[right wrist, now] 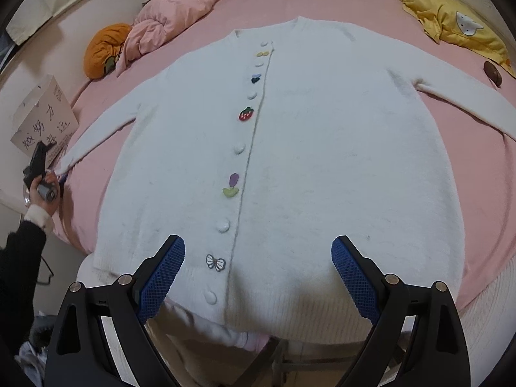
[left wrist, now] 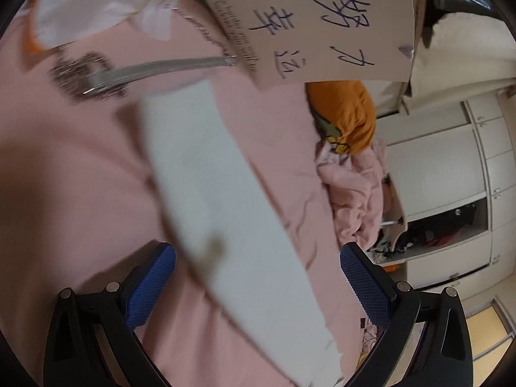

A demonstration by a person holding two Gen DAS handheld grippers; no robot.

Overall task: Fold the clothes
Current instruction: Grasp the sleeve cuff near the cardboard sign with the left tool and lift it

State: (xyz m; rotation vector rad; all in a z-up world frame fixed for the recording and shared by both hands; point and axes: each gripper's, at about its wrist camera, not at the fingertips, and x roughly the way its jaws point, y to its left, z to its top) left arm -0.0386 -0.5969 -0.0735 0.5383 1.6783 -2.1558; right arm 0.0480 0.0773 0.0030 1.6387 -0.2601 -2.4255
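Note:
A white button-up cardigan (right wrist: 322, 148) with small fruit and flower patches lies spread flat, front up, on a pink bed sheet (right wrist: 354, 3). My right gripper (right wrist: 258, 277) is open, hovering over the hem at the near edge. My left gripper (left wrist: 258, 277) is open, with the blurred white sleeve (left wrist: 222, 209) running between its jaws, not clamped. In the right wrist view the left gripper (right wrist: 48, 177) sits at the cuff of the left sleeve.
A paper bag with handwritten characters (right wrist: 42, 119) stands at the bed's left edge and also shows in the left wrist view (left wrist: 309, 22). An orange plush (right wrist: 106, 48), pink clothing (right wrist: 174, 16), a yellow garment (right wrist: 451, 22) and a dark oval object (right wrist: 492, 72) lie around the cardigan. White cupboards (left wrist: 451, 167) stand beyond.

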